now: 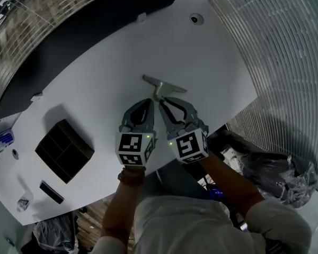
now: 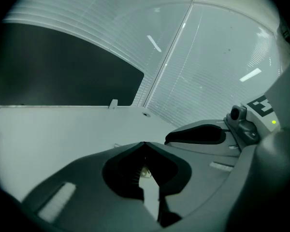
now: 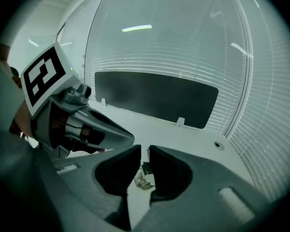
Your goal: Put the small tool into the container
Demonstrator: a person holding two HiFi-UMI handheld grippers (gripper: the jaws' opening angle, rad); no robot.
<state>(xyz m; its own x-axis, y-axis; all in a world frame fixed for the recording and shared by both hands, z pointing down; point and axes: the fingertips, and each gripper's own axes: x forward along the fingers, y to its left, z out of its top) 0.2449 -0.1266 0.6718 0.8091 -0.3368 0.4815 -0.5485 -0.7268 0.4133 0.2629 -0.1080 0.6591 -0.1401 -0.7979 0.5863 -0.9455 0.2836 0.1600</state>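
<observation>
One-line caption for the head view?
Head view: left tool and right tool aim at a small T-shaped scraper on the white table; a divided black container sits at left.

Plain white worktop (image 1: 95, 83); container (image 1: 64, 150) near its left edge black, gridded inside; small tool (image 1: 163, 84) pale metallic grey; left gripper (image 1: 150, 101) and right gripper (image 1: 162, 103) grey, each cube black-and-white square-patterned with a green light; bar (image 1: 51, 192) near front-left corner black.
</observation>
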